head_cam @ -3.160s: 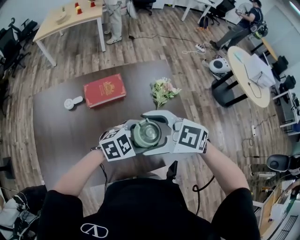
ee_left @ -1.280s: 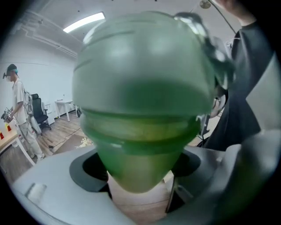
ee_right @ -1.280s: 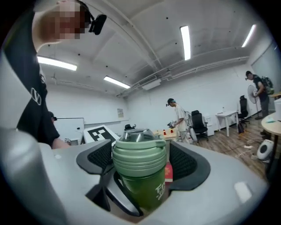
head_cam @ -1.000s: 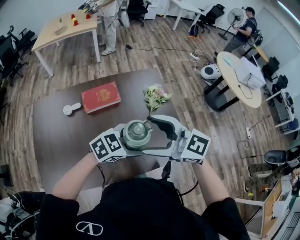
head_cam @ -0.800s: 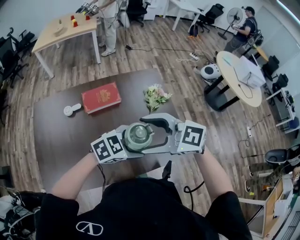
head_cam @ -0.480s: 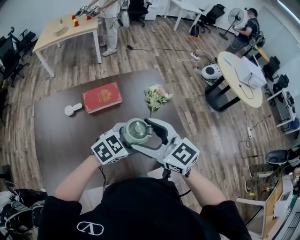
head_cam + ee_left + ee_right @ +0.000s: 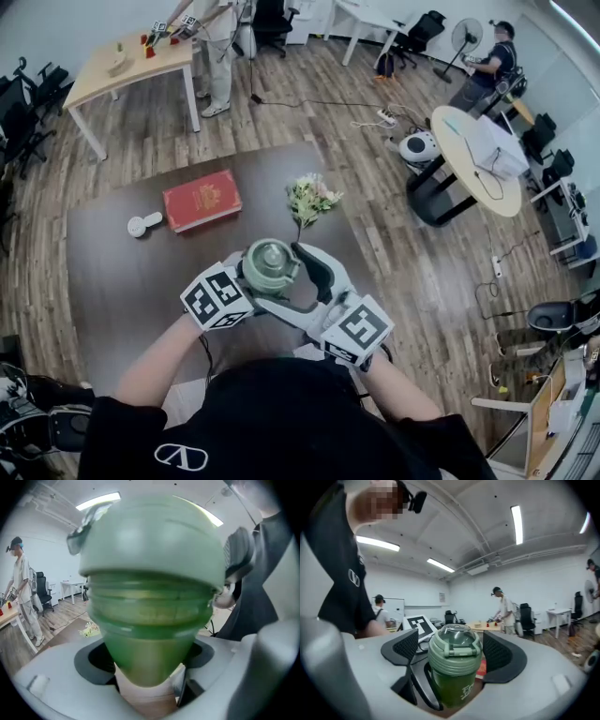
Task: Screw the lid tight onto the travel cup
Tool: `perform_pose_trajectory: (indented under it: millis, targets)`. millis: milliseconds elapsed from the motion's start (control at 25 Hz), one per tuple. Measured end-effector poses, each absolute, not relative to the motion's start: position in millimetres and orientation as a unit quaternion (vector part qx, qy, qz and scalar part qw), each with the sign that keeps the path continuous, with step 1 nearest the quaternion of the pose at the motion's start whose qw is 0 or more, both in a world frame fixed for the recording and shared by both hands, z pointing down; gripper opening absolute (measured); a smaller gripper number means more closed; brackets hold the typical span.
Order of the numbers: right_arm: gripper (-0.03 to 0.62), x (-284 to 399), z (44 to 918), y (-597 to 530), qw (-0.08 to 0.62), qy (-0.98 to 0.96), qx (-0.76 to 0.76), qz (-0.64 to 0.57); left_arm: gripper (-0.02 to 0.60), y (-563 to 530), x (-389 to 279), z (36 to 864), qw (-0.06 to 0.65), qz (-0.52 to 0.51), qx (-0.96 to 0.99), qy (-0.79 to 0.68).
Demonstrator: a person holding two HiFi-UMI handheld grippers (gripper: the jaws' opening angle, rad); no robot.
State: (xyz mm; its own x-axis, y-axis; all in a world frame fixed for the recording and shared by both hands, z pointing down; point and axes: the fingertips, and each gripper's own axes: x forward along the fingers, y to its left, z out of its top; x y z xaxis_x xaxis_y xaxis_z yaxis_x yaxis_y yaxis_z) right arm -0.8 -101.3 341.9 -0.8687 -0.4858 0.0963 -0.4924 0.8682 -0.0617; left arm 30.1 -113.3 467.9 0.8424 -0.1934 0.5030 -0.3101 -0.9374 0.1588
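At the far left of the dark brown tabletop [image 7: 112,281] lies a small white round gadget [image 7: 145,224]. Just right of it a red book [image 7: 202,200] lies flat. Nearer, over the tabletop's near side, the left claw [image 7: 246,281] comes in from the left, its marker cube toward the person. Its jaws stand fairly wide and clamp the green body of the travel cup [image 7: 150,639], which is held roughly upright, up off the tabletop. In the left gripper view the cup's tapering lower part fills the space between the jaws. The pale green lid [image 7: 270,263], with a clear dome on top, sits on the cup's mouth. Farther off on the tabletop, a small bunch of flowers [image 7: 312,197] lies apart from everything else. The right claw [image 7: 286,283] reaches in from the near right, its jaws on either side of the lid. They have just been opening, and the ribbed dark pads [image 7: 499,654] flank the lid with a thin gap on each side, not pressing on it. Beyond the tabletop, on the wooden floor [image 7: 281,112], a pale table [image 7: 131,61] stands far left with a person [image 7: 217,42] beside it. A round table [image 7: 483,150] stands to the right.
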Motion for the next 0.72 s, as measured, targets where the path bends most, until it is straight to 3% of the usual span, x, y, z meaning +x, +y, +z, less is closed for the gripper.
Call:
perform_pose_trajectory:
  millis: [240,400,560,720]
  targets:
    - [0.436,18.9,339.2,-92.6,0.062,-0.998,-0.006,0.028,0.391,-85.2,37.3,452.4,0.11,0.256,0.96,-0.031]
    - [0.427,9.0,334.3,-90.6,0.092,-0.992,-0.084,0.028,0.391,-80.9,39.8,451.6,0.102,0.273,0.957,-0.008]
    - [0.402,-0.1,331.9,-104.2,0.085,-0.995,-0.03,0.032,0.391,-105.2,33.1,454.2,0.083,0.281,0.954,-0.07]
    - [0.399,-6.3,330.7,-119.6,0.057,-0.988,0.137,0.044,0.39,-125.3,29.9,456.3,0.087,0.272,0.949,-0.131]
